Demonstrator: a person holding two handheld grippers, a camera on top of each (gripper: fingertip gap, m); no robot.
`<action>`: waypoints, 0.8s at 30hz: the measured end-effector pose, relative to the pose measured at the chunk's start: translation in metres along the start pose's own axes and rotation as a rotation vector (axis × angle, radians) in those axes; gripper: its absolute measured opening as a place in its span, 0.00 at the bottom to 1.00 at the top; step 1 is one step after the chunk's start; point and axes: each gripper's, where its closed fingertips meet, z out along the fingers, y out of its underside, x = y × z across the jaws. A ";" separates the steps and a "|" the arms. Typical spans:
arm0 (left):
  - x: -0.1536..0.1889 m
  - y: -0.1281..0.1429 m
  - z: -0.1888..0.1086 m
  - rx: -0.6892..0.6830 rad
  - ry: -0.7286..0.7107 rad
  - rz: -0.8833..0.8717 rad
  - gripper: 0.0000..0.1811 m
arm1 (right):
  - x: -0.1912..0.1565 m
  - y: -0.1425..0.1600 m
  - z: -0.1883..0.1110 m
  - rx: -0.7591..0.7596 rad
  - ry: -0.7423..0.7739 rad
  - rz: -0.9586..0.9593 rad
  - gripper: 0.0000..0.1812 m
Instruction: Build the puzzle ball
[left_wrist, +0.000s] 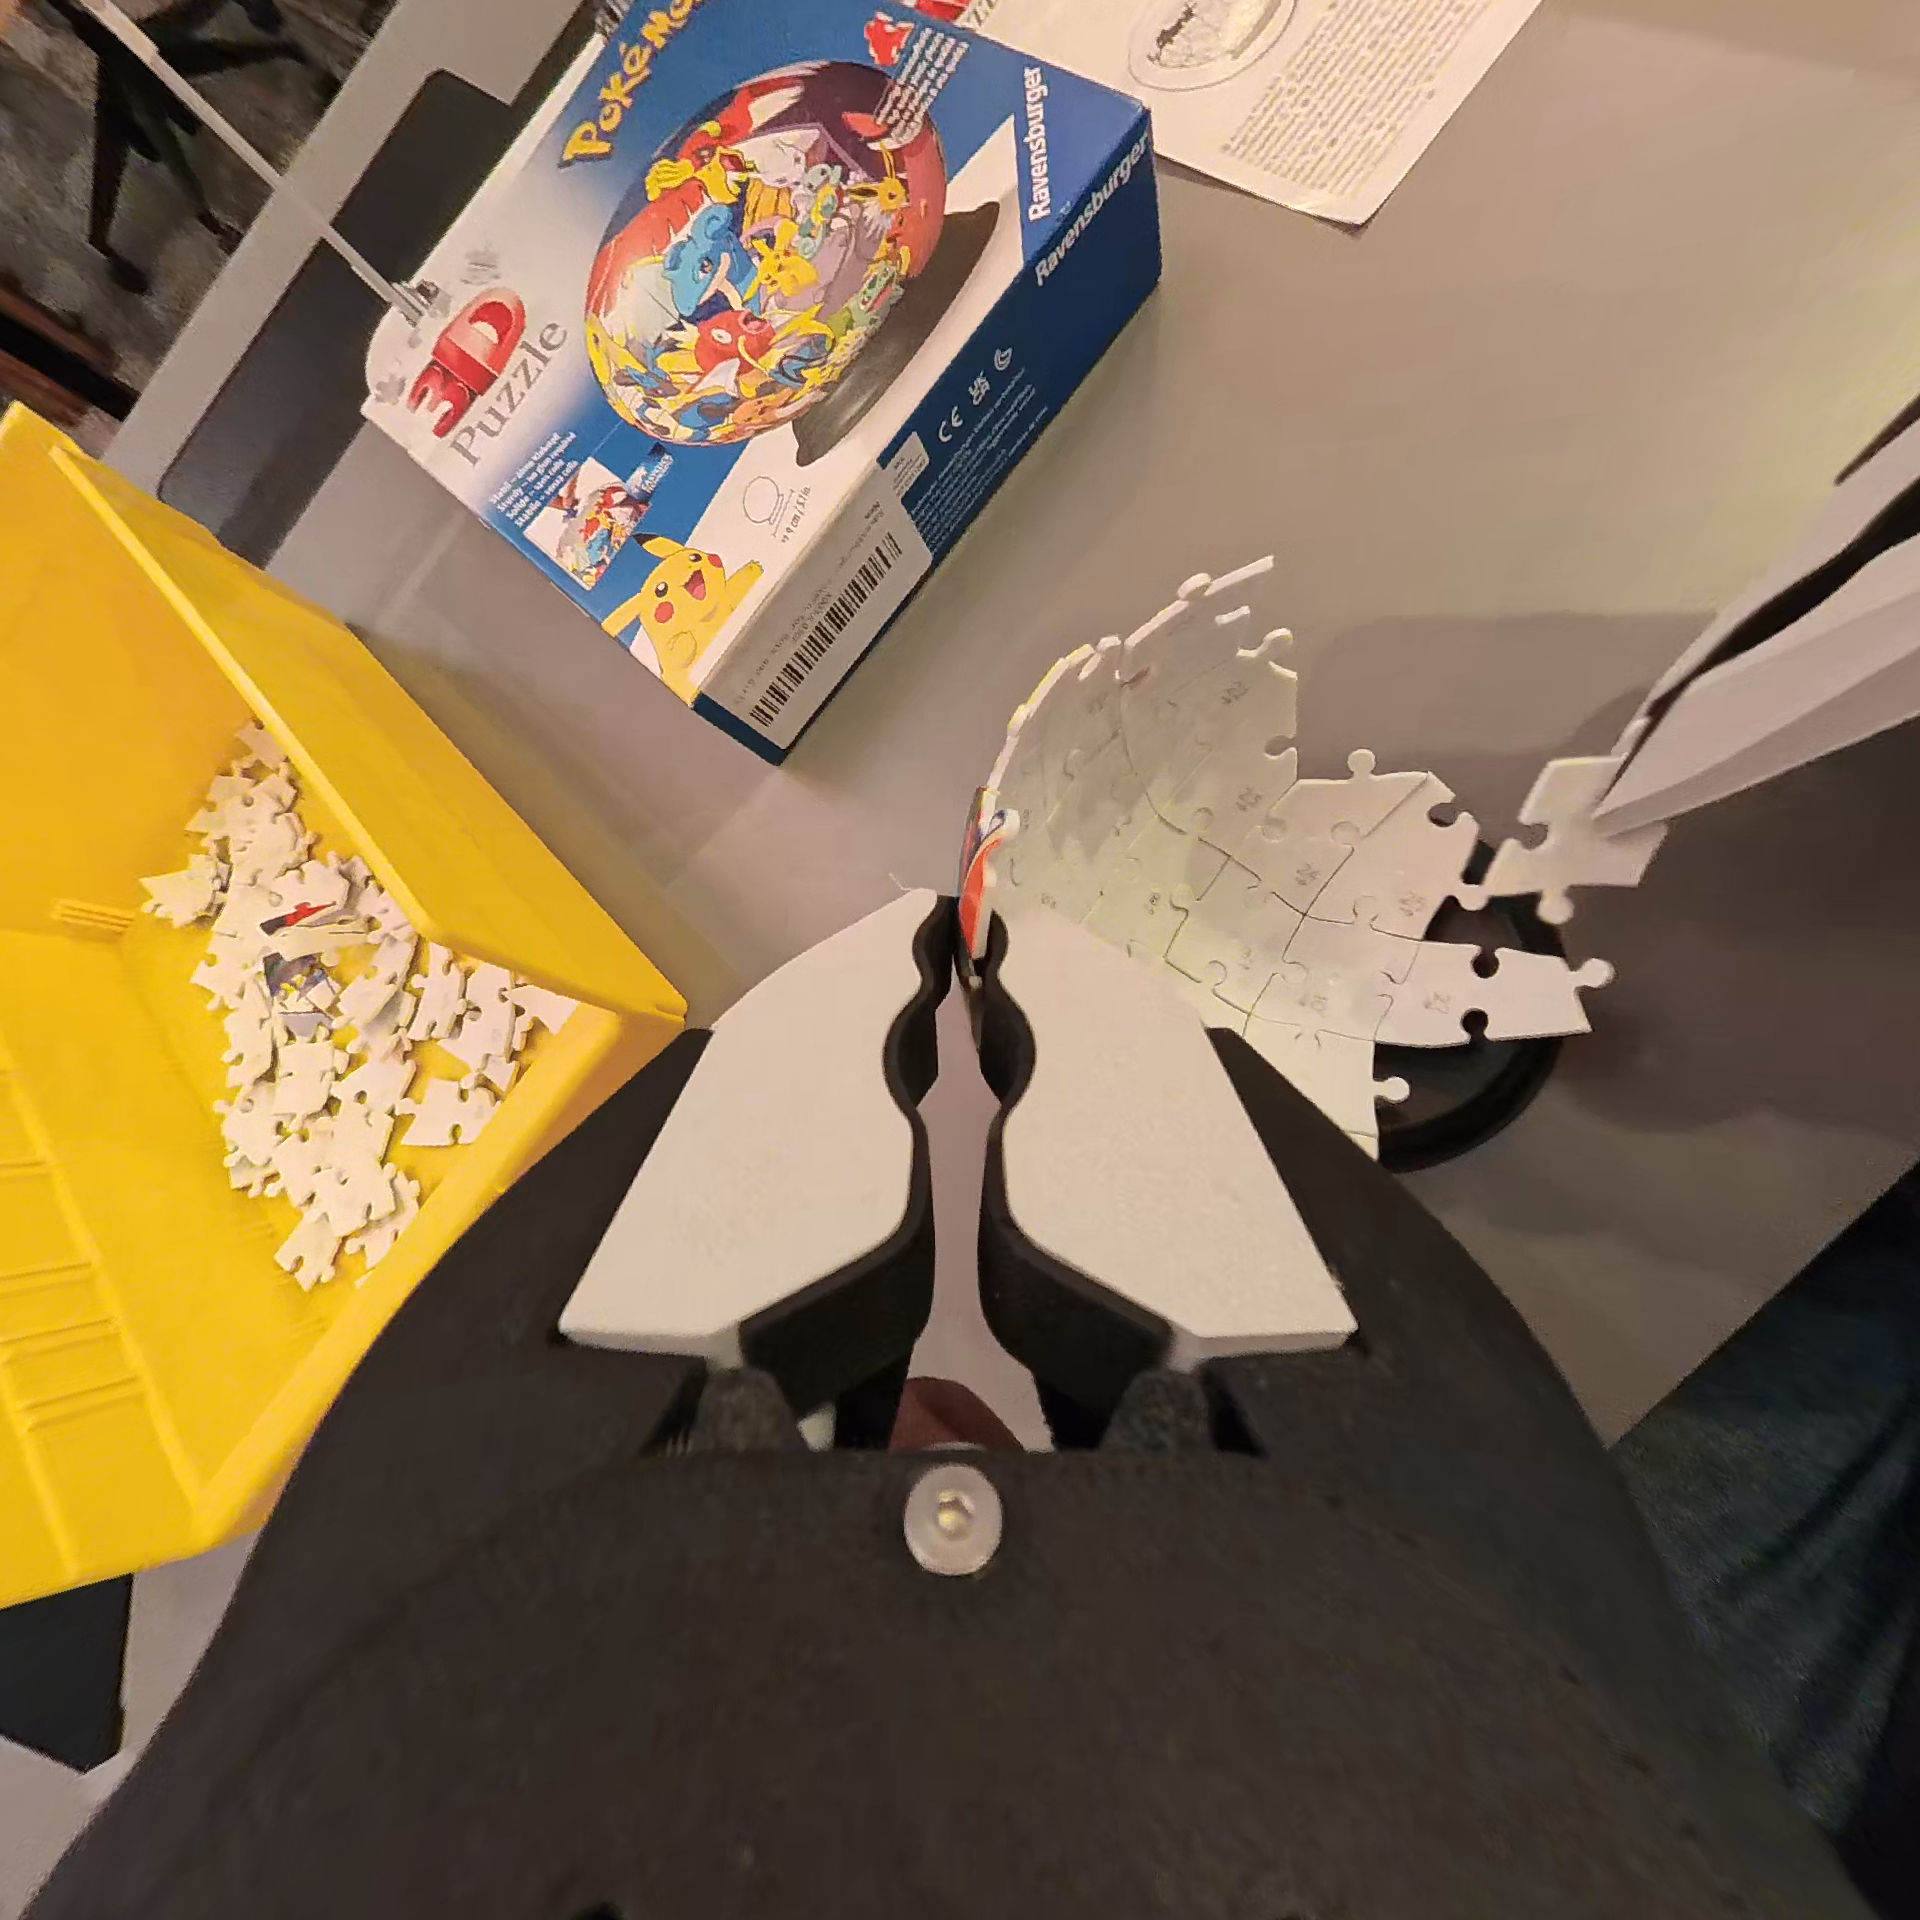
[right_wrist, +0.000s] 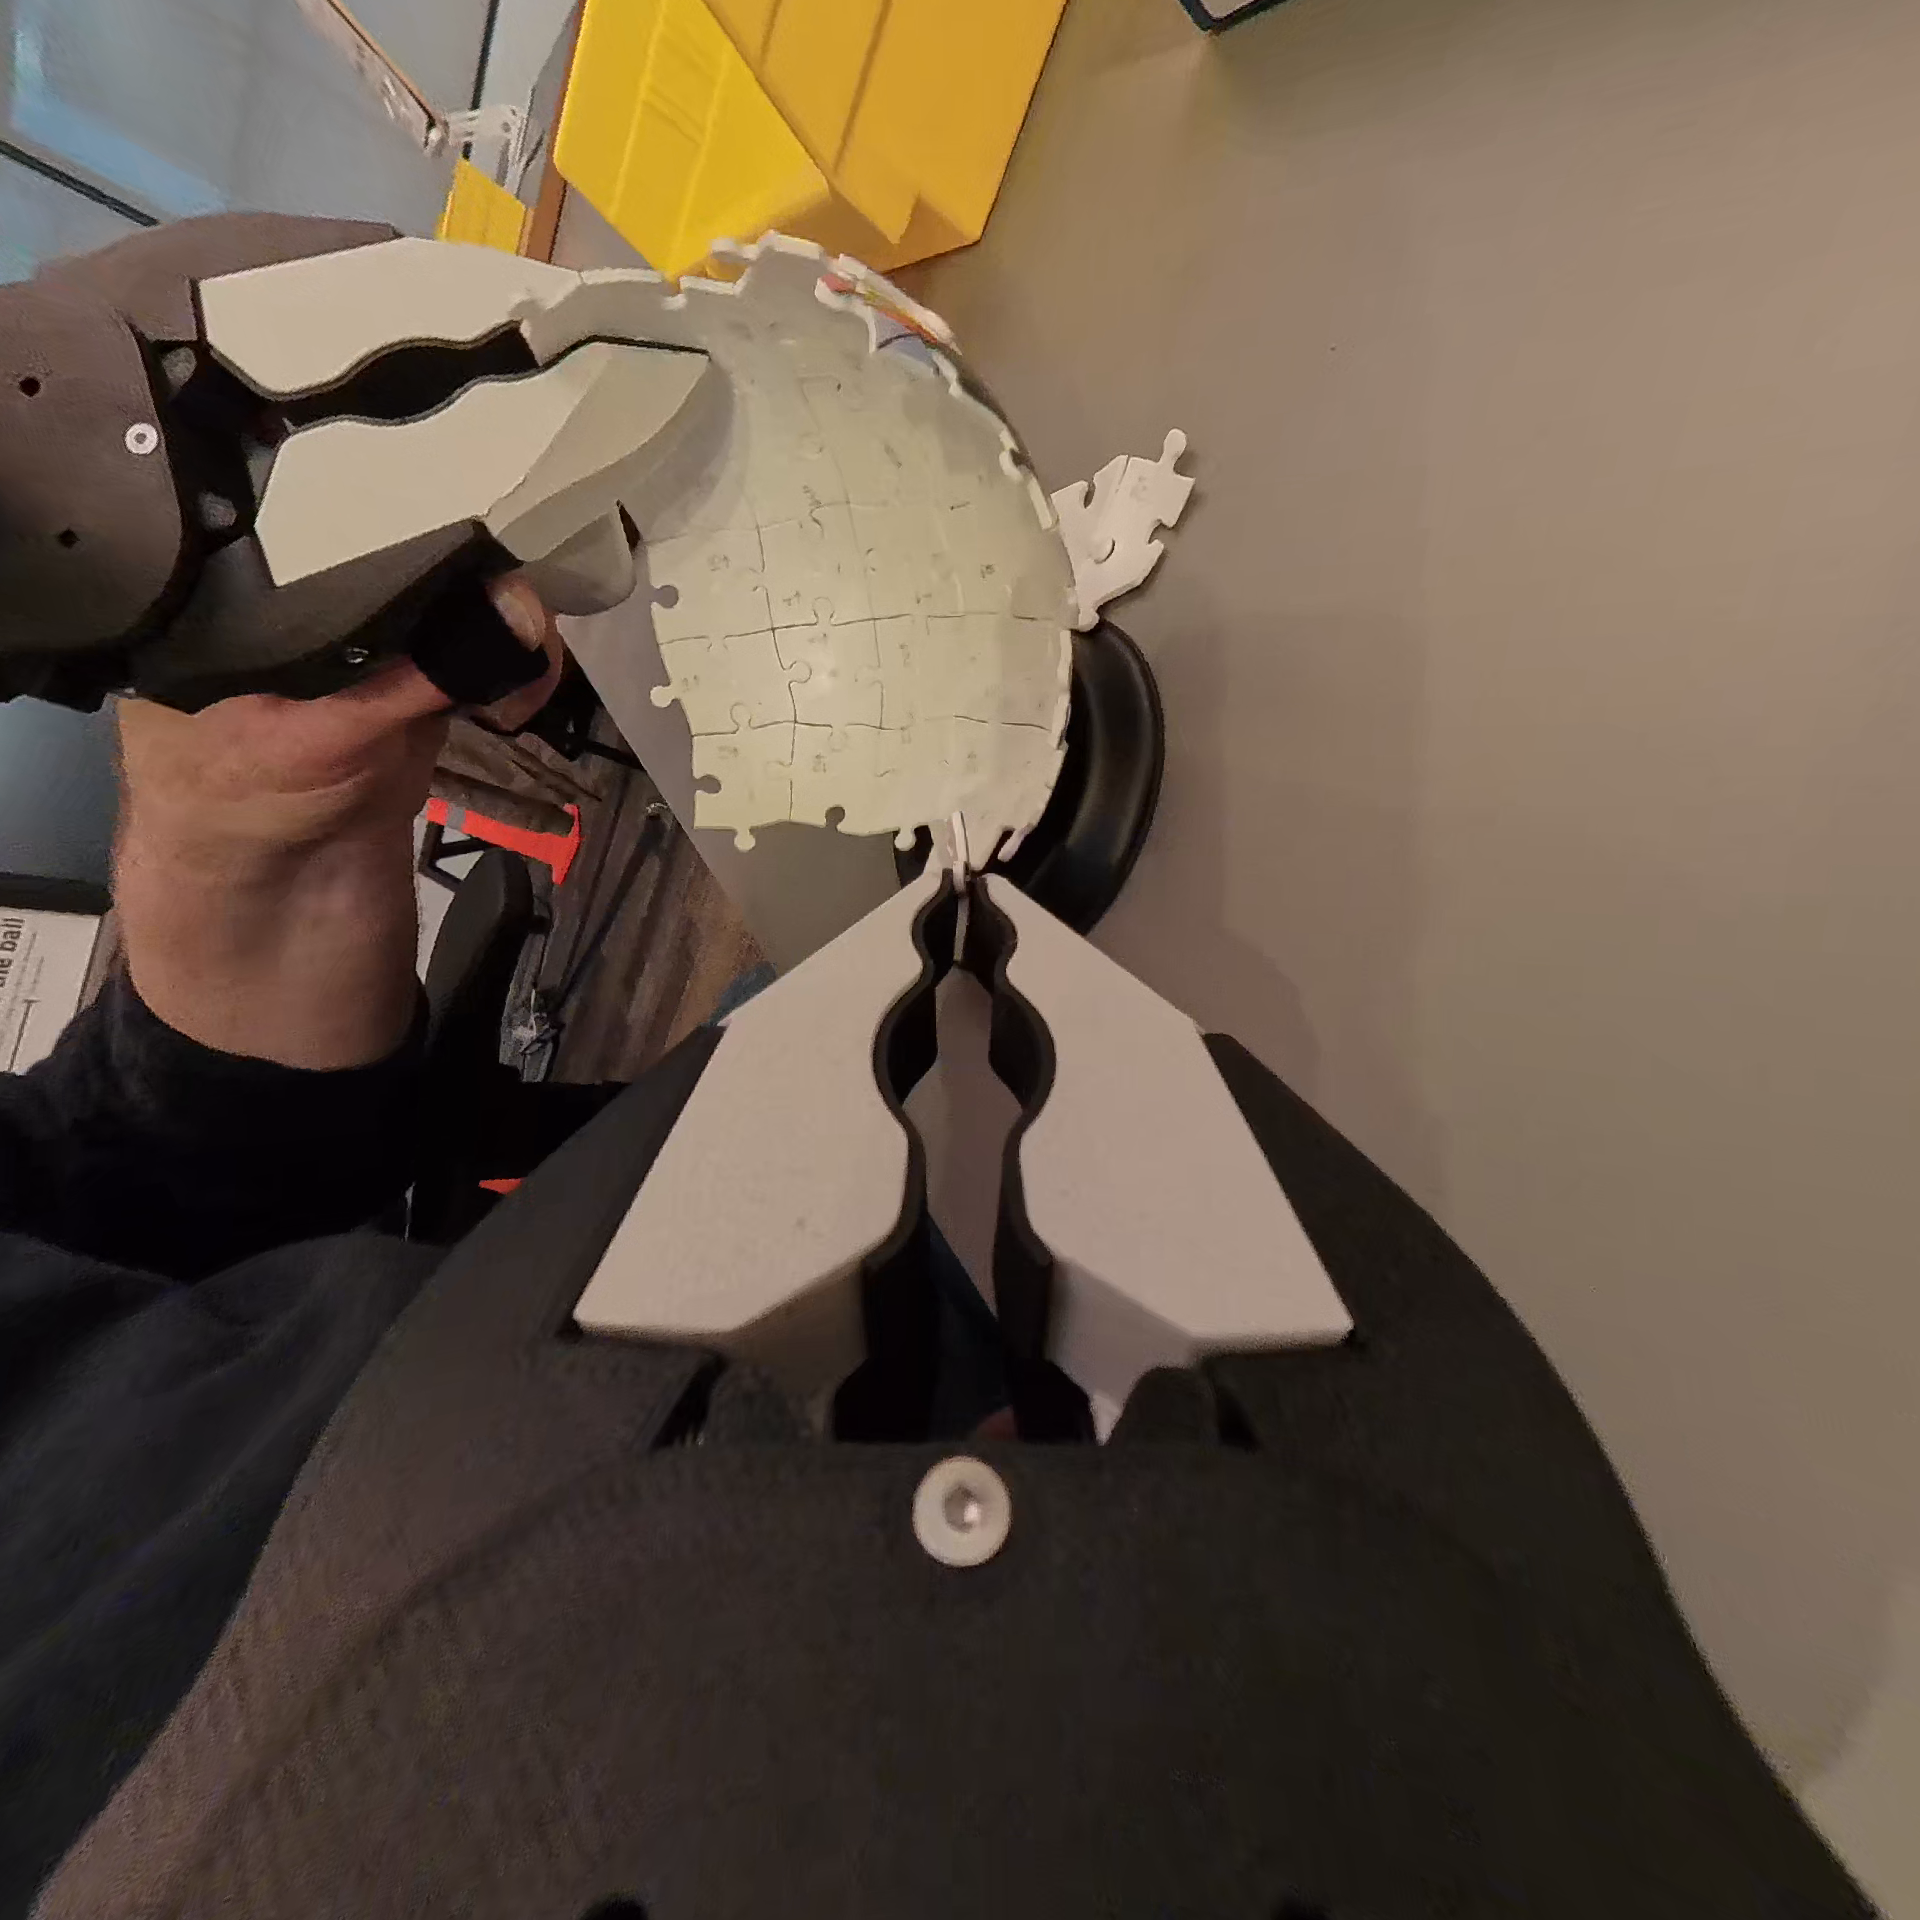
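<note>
We're clamping the left gripper (left_wrist: 971, 925) on the shell (left_wrist: 1226, 862) rim, over the black stand (left_wrist: 1486, 1101); the right gripper (right_wrist: 964, 902) is pinching a piece (left_wrist: 1569, 842) at the open edge. Risk: we're pushing off-angle, so tabs are missing and the shell is flexing or popping apart. Grey table (left_wrist: 1455, 416), yellow bin (left_wrist: 436, 831) of pieces, box (left_wrist: 790, 343) behind.

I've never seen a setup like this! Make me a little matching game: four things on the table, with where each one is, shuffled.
Things:
1. loose puzzle pieces
2. half-built ball
3. single piece
4. puzzle box

Places:
A. lying flat on the grey table
B. pinched in the right gripper
C. in the yellow bin
D. gripped at its rim by the left gripper, over a black stand

Pairs: 1-C, 2-D, 3-B, 4-A
</note>
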 end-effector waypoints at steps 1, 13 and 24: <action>0.000 0.000 0.000 0.005 -0.001 -0.004 0.01 | 0.001 -0.001 0.001 0.007 0.008 0.002 0.00; -0.002 -0.002 -0.004 0.035 -0.066 0.023 0.01 | 0.006 0.001 0.019 0.019 0.032 0.096 0.00; -0.004 -0.003 -0.006 0.051 -0.103 0.033 0.01 | 0.007 0.001 0.022 0.058 0.055 0.175 0.00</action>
